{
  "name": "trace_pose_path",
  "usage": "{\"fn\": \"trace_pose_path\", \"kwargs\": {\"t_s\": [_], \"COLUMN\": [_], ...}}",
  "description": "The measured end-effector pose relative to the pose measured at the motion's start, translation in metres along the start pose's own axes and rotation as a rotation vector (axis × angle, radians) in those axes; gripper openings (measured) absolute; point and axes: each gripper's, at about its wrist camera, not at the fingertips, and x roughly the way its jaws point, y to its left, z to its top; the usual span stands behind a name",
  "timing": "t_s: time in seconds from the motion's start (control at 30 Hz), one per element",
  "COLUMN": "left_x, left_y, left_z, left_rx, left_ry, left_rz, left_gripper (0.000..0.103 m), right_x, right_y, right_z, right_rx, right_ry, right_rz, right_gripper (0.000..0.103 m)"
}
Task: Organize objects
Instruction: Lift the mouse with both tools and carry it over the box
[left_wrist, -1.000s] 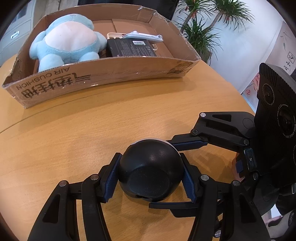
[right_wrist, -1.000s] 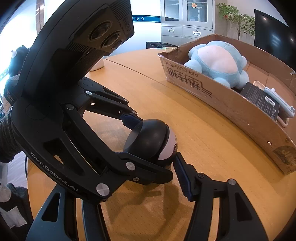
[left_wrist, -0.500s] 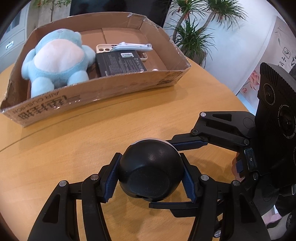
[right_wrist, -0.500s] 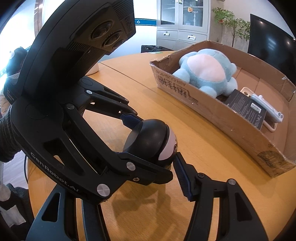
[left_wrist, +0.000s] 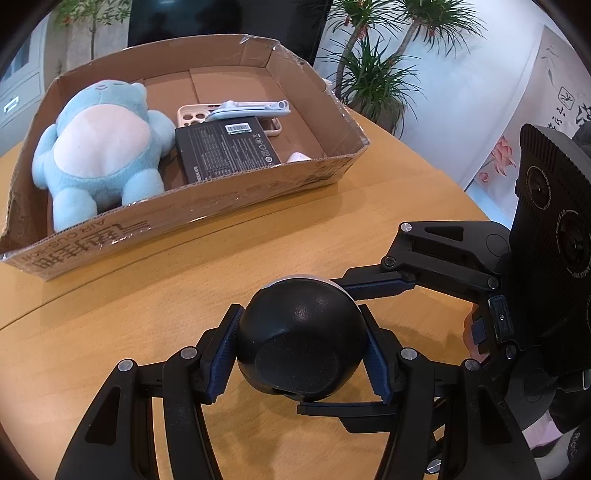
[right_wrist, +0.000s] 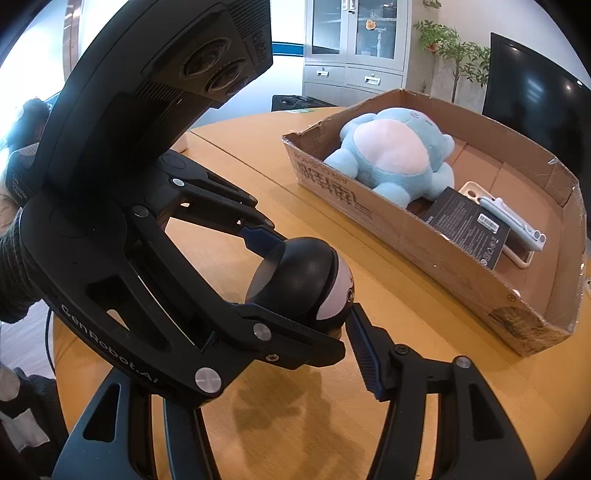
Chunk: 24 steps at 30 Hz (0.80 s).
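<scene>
Round honey-coloured wooden counter (left_wrist: 110, 332), potted palms and a white wall behind, grey cabinets and a dark screen off in the right wrist view. Both grippers angled downward and meeting over the counter's near part, each clamped on the same round black ball-shaped device with a white face (left_wrist: 301, 332). Left gripper (left_wrist: 301, 345) with blue ribbed fingers (left_wrist: 221, 354) pressed to the ball's two sides, grasping it. Right gripper (right_wrist: 314, 284) reaching across from the side, one finger on the dark back of the ball, the other finger (right_wrist: 364, 356) against the white face, likewise clenched on it. Ball carried clear of the wood, with its shadow on the counter below in the right wrist view.

Shallow brown cardboard box printed AIR CUSHION (left_wrist: 207, 206) farther back on the counter, holding a light blue plush toy with a pale pink belly (left_wrist: 99, 155), a flat black packet with a barcode label (left_wrist: 225, 151), a beige phone case (left_wrist: 192, 114) and a pale blue folding stand (left_wrist: 247, 109) lying across the case.

Compared with a second ago: same grip on both sides, fingers no wider or tighter; box lower in both views, more of its inside visible.
</scene>
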Motion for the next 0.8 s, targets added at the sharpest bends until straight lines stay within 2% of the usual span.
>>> {"fn": "trace_pose_path", "kwargs": {"t_s": [0.8], "left_x": [0.001], "left_y": [-0.01], "left_z": [0.038], "left_rx": [0.04], "left_ry": [-0.023], "left_rz": [-0.012], "left_gripper": [0.059], "right_x": [-0.018], "right_y": [-0.026], "right_z": [0.012], "right_rx": [0.002], "right_ry": [-0.016], "right_rz": [-0.045], "right_gripper": [0.055]}}
